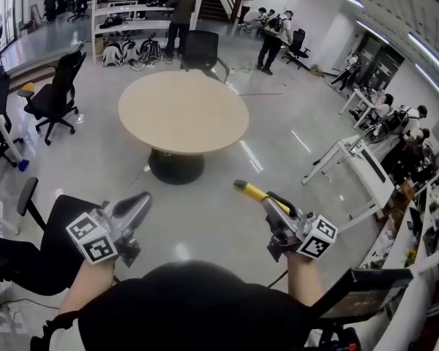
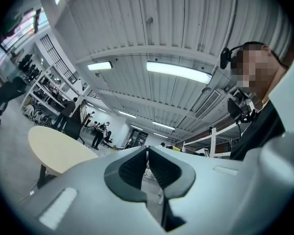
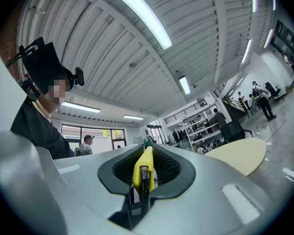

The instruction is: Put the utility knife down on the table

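The yellow-and-black utility knife [image 3: 143,168] is clamped in my right gripper [image 1: 276,212], whose jaws are nearly closed on its handle. In the head view the knife sticks out ahead of the jaws, its yellow end pointing toward the round beige wooden table [image 1: 183,112]. My left gripper [image 1: 140,202] has its jaws drawn together with nothing between them. I hold both grippers out in front of me over the glossy grey floor, and the table stands well apart from them, across a stretch of open floor. Nothing lies on its top. I judge the placing itself not yet begun: the knife is in hand, but the approach to the table, the lowering onto its top and the release are all left to do. A black office chair [image 1: 55,97] stands left of the table, off my line.
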